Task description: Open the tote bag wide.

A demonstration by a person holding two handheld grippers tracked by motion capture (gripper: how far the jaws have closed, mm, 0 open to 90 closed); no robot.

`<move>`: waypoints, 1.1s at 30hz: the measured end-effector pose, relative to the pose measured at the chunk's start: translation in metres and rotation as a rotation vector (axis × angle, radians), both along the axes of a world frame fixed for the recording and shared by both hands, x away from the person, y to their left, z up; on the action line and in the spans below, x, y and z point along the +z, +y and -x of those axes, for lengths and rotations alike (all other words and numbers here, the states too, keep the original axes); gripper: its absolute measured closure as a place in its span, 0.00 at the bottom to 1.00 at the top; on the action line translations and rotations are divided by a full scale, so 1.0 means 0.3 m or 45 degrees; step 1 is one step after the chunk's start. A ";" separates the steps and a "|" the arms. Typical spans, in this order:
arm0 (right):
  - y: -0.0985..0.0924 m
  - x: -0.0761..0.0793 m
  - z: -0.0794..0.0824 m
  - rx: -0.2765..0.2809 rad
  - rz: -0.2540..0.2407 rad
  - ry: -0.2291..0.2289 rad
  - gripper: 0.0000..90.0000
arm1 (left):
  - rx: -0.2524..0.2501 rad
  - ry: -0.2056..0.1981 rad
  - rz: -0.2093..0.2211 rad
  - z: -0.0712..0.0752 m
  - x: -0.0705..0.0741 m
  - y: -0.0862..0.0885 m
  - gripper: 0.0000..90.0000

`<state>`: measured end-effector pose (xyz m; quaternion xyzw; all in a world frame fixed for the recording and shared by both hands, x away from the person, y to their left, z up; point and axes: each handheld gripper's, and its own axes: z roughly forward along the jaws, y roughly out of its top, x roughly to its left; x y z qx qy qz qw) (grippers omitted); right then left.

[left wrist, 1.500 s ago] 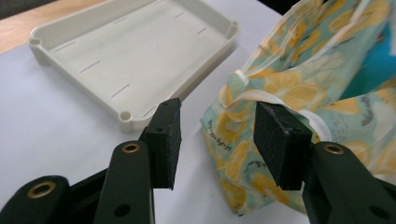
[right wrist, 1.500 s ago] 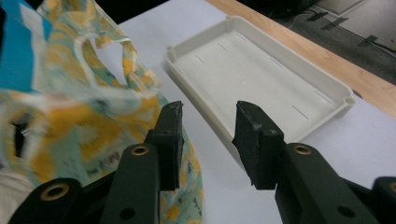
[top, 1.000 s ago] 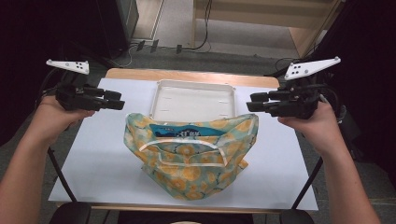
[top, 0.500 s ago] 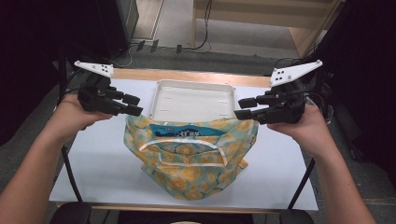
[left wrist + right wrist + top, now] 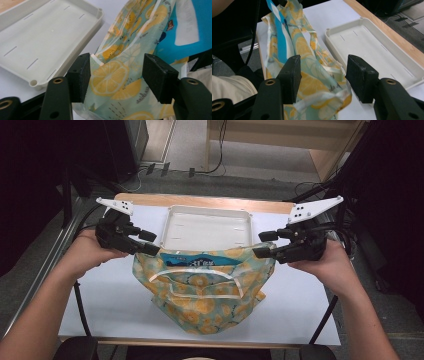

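A lemon-print fabric bag (image 5: 202, 287) lies on the white table with a blue packet (image 5: 195, 261) showing at its mouth. My left gripper (image 5: 151, 243) is at the bag's top left corner and my right gripper (image 5: 261, 244) at its top right corner. In the left gripper view the bag (image 5: 120, 82) sits loosely between the wide jaws of the left gripper (image 5: 116, 75). The right gripper view shows the bag (image 5: 312, 82) between the jaws of the right gripper (image 5: 323, 75), unpressed. Both pairs of jaws have just been opening.
An empty white tray (image 5: 207, 208) stands just behind the bag, close to both grippers; its rim (image 5: 75, 52) runs beside my left jaw. A wooden strip edges the table's far side. The floor and cables lie beyond.
Both grippers have come inward to the bag's top corners, the left one moving right and down. Their jaws stand wider apart than before. The bag stays where it was.
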<state>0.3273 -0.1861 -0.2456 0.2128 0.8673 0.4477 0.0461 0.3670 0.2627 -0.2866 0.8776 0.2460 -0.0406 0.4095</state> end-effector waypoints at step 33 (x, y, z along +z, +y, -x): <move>-0.078 -0.206 0.091 -0.064 0.037 0.061 0.94 | 0.019 0.110 0.012 0.077 -0.160 -0.044 1.00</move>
